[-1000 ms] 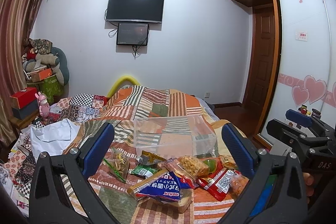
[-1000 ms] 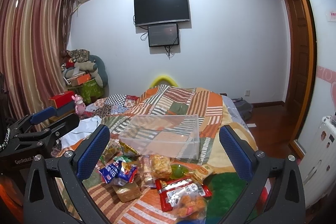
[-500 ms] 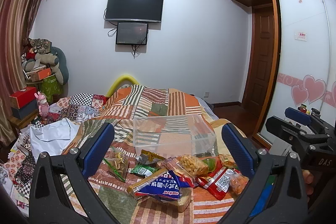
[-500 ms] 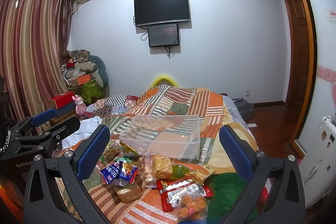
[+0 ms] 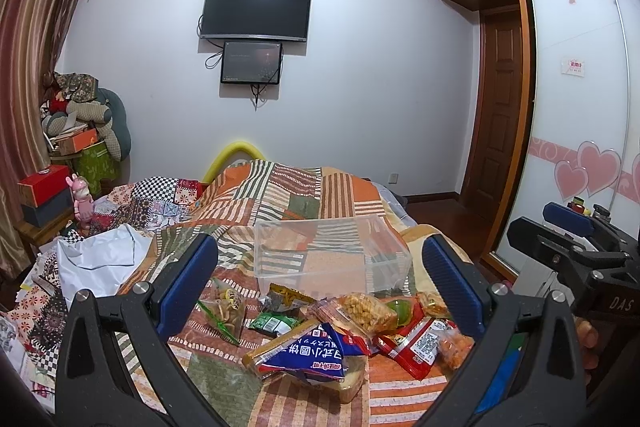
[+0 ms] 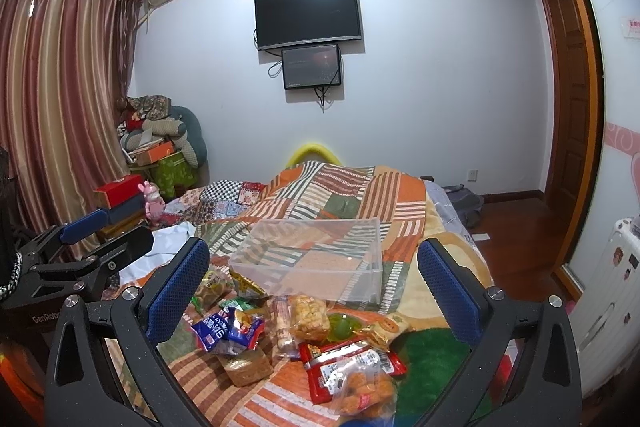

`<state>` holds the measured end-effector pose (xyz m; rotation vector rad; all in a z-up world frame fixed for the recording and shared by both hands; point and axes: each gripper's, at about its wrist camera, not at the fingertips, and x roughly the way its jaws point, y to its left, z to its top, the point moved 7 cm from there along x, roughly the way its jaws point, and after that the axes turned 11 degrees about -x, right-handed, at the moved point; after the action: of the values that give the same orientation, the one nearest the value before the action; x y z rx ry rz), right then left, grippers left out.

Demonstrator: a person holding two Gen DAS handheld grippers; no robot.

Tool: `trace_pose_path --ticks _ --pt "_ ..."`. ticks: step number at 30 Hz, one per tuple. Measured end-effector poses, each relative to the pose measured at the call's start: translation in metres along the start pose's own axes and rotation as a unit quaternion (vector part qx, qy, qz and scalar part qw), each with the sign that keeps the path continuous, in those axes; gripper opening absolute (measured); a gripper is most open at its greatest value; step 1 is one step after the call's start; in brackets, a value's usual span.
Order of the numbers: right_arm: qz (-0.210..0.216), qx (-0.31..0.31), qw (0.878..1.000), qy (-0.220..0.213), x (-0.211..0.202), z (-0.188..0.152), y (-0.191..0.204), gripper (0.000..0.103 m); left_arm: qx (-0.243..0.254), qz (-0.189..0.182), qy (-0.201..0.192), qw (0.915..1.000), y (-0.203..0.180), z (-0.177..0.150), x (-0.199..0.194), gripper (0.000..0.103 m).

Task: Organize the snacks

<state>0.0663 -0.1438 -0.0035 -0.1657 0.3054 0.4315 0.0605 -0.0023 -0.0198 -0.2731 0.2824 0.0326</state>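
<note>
Clear plastic forms the storage bin (image 5: 332,251), which sits upright on the patchwork quilt (image 5: 288,195) of the bed, its rim open upward and nothing visible inside. Just in front of its near wall lies the heap of snacks: a blue packet (image 5: 316,349) printed with white Asian characters that rests on a wrapped bread slice (image 6: 248,367), a red packet (image 5: 418,341) with a white label panel too small to read, a clear bag of golden puffs (image 5: 366,311), a green packet (image 5: 272,323) and a clear bag of round crackers (image 5: 224,309). The left claw (image 5: 320,279) is spread wide above this heap and holds nothing; the right claw (image 6: 312,283) is spread equally wide and also holds nothing. The snacks and the bin's front edge lie between both pairs of blue pads. To the bed's right, bare wooden floor (image 6: 516,227) runs to the door; to its left, white cloth (image 5: 96,263) and clutter crowd the edge. In the left view the right tool's body reads "DAS"; in the right view the left tool's body reads "GenRobo", cut off.
</note>
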Motion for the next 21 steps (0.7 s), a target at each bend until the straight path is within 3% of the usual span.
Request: trace_pose_path --ticks 21 --pt "0.015 0.013 0.999 0.028 0.012 -0.014 -0.006 0.103 0.000 0.001 0.021 0.9998 0.004 -0.009 0.006 0.103"
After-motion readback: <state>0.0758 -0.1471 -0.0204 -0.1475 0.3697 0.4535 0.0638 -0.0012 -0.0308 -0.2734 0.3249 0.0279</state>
